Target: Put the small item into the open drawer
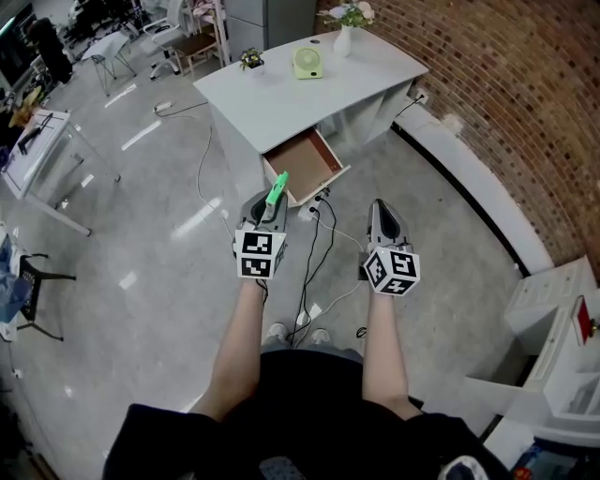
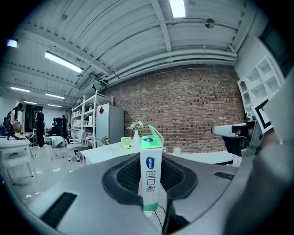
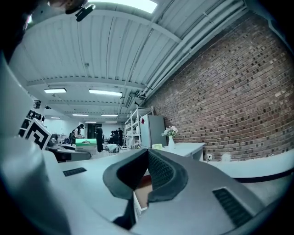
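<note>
In the head view my left gripper (image 1: pixel 271 202) is shut on a small white and green box (image 1: pixel 277 187), held upright with its green flap open at the top. It hovers over the floor just in front of the open wooden drawer (image 1: pixel 302 161) of the white desk (image 1: pixel 309 94). In the left gripper view the box (image 2: pixel 152 179) stands between the dark pads (image 2: pixel 126 176). My right gripper (image 1: pixel 382 214) is to the right of the drawer's front, shut with nothing in it. In the right gripper view a bit of the drawer (image 3: pixel 143 195) shows below the closed jaws of the right gripper (image 3: pixel 147 153).
On the desk stand a green fan (image 1: pixel 307 62), a vase of flowers (image 1: pixel 345 28) and a small plant (image 1: pixel 250 60). Cables (image 1: pixel 314 248) and a power strip (image 1: pixel 310 210) lie on the floor under the grippers. A brick wall with a white ledge (image 1: pixel 478 187) runs on the right.
</note>
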{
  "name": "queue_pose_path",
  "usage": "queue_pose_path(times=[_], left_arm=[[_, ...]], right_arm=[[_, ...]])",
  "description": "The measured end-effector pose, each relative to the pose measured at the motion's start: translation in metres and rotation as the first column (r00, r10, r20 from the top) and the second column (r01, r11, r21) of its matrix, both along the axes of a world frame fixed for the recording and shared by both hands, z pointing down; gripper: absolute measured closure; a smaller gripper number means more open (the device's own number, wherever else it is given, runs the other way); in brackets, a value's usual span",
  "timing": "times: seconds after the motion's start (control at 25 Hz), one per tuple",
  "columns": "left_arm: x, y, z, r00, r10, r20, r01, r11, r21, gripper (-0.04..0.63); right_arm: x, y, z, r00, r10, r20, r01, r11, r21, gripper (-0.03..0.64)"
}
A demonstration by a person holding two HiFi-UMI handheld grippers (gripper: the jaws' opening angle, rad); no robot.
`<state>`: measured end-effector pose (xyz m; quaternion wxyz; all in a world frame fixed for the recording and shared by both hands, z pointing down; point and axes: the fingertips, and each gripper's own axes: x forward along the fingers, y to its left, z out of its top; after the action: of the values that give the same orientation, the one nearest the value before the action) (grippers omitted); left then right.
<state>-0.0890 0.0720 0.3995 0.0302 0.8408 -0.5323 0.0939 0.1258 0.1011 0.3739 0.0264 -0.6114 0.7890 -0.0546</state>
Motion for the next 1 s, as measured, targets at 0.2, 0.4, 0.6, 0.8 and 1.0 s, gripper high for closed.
queue_pose_path(times=[0.2, 0.4, 0.6, 0.8, 1.0], left_arm=[[-0.001, -0.008, 0.007, 0.999, 0.037, 0.004, -0.037, 0.999, -0.012, 0.509], [-0.002, -0.015, 0.009, 0.996, 0.090, 0.012, -0.090, 0.996, -0.011, 0.509], [0.000, -0.016, 0.011, 0.991, 0.134, 0.010, -0.134, 0.991, -0.009, 0.509], [0.001, -0.025, 0.014, 0.987, 0.159, 0.010, -0.159, 0.987, -0.013, 0.509], [0.008, -0.051, 0.017, 0.986, 0.164, 0.014, -0.164, 0.986, -0.017, 0.509]], right_arm=[[-0.008, -0.004, 0.002, 1.000, 0.015, 0.019, -0.015, 1.000, -0.007, 0.615], [-0.018, -0.001, 0.007, 0.999, 0.049, 0.022, -0.049, 0.999, -0.012, 0.615], [-0.028, 0.008, 0.014, 0.997, 0.077, 0.024, -0.076, 0.997, -0.021, 0.615], [-0.035, 0.003, 0.018, 0.997, 0.081, 0.020, -0.080, 0.996, -0.028, 0.615], [-0.033, -0.024, 0.018, 0.997, 0.075, 0.025, -0.074, 0.997, -0.025, 0.615]])
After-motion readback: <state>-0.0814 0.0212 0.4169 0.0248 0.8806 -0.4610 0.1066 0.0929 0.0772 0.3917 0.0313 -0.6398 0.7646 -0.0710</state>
